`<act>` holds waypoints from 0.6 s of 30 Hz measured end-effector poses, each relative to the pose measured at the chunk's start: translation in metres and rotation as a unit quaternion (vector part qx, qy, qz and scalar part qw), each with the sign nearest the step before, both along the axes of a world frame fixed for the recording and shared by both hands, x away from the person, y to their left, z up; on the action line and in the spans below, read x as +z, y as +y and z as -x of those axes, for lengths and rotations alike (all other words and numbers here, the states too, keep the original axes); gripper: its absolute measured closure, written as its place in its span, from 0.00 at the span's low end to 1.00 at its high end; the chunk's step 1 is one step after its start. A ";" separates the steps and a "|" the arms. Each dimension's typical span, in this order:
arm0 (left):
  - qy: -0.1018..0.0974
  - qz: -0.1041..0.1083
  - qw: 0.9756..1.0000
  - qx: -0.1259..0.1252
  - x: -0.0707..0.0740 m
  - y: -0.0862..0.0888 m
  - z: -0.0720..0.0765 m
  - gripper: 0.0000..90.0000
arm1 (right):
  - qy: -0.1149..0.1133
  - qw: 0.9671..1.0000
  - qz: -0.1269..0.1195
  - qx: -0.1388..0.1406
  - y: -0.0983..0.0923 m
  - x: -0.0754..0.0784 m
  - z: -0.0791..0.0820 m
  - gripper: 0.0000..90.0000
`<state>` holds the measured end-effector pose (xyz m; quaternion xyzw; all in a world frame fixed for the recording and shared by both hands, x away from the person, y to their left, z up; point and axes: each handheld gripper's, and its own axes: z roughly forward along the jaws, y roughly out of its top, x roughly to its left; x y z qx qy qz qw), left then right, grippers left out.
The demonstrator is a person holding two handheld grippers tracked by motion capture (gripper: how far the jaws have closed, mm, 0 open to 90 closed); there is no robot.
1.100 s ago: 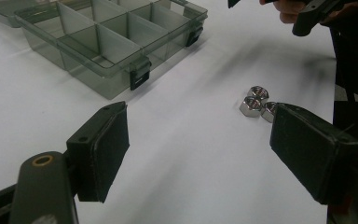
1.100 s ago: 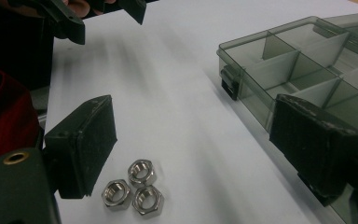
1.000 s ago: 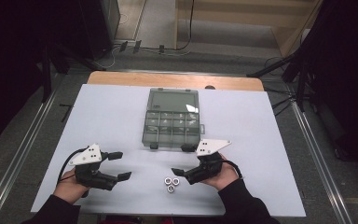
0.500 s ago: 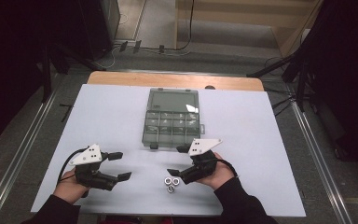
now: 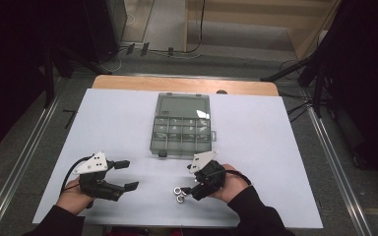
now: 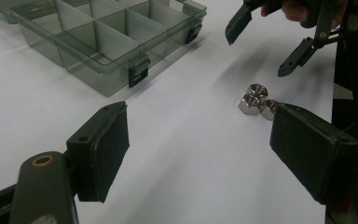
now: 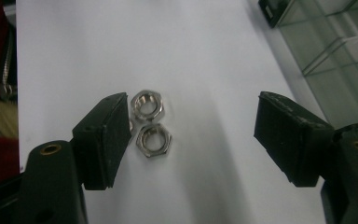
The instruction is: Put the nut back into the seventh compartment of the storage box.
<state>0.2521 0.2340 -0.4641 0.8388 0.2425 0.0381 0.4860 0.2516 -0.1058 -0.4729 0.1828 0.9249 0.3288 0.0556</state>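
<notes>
While its jaws, just closing yet still wide, straddle the small steel nuts (image 7: 148, 123), the right gripper (image 7: 191, 140) should pinch one hard, slippery nut across its flats

In the right gripper view, a third nut (image 7: 131, 124) is almost wholly hidden behind the left-hand jaw of the right gripper (image 7: 191, 135), so only a sliver of it is seen beside the two nuts (image 7: 150, 128) in front. The clear box (image 7: 335, 56) is cut off by the top and right edges there. In the high view, the nuts (image 5: 179, 194) are too small for their number to be told. In the left gripper view, one nut (image 6: 268, 108) is partly covered by that gripper's right-hand jaw.
</notes>
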 end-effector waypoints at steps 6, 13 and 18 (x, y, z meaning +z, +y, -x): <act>0.002 -0.001 1.000 0.000 -0.001 0.000 0.000 0.22 | 0.013 0.999 0.049 0.014 0.003 -0.001 0.002 0.33; 0.003 -0.002 1.000 -0.001 -0.001 0.000 0.000 0.22 | 0.037 0.995 0.091 0.021 0.005 -0.007 0.005 0.39; 0.003 -0.002 1.000 -0.001 -0.001 0.000 0.000 0.22 | 0.035 0.995 0.093 0.032 0.007 -0.009 0.005 0.46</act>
